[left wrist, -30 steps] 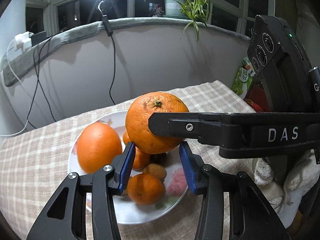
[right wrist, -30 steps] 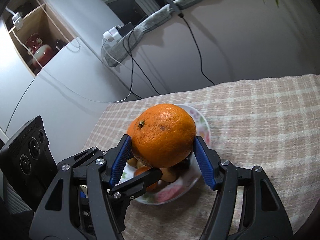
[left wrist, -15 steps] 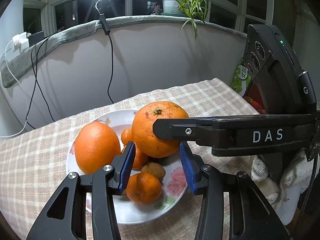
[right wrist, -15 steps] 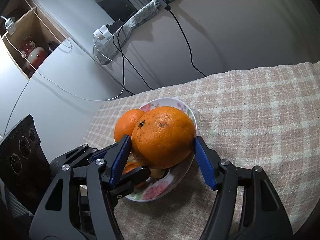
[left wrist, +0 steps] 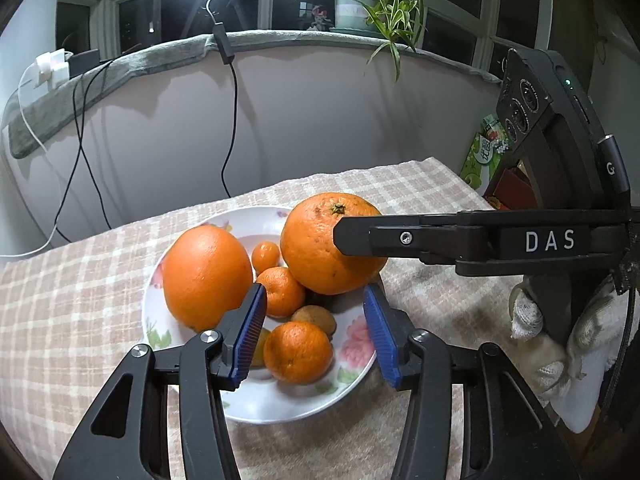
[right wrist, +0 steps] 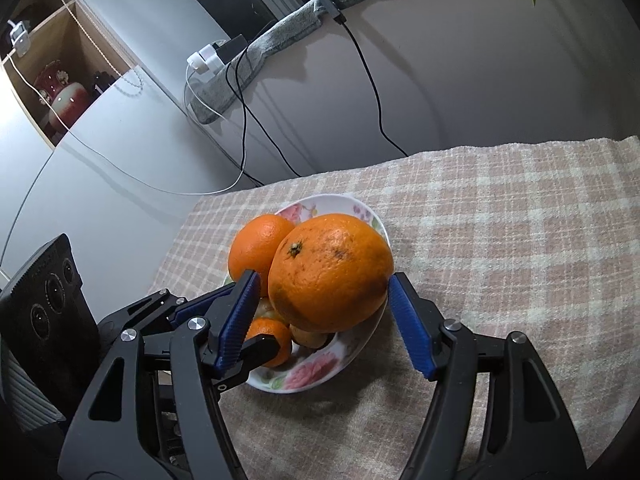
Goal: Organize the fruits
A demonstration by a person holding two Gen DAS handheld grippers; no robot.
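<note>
My right gripper (right wrist: pixel 324 312) is shut on a large orange (right wrist: pixel 330 272) and holds it over the right part of a white flowered plate (right wrist: pixel 320 372). The same orange (left wrist: pixel 328 244) shows in the left wrist view, with a right gripper finger (left wrist: pixel 460 240) across it. On the plate (left wrist: pixel 288 400) lie another large orange (left wrist: pixel 206 276), three small mandarins (left wrist: pixel 298 352) and a brown kiwi (left wrist: pixel 314 318). My left gripper (left wrist: pixel 314 336) is open and empty, hovering over the plate's near side.
The plate sits on a checked beige tablecloth (right wrist: pixel 500 248). A curved pale wall (left wrist: pixel 280 112) with hanging cables stands behind. A potted plant (left wrist: pixel 360 4) is on the ledge. A green carton (left wrist: pixel 482 152) stands at the table's right end.
The right gripper has lowered the large orange toward the plate, down among the other fruit. The left gripper has stayed open over the plate.
</note>
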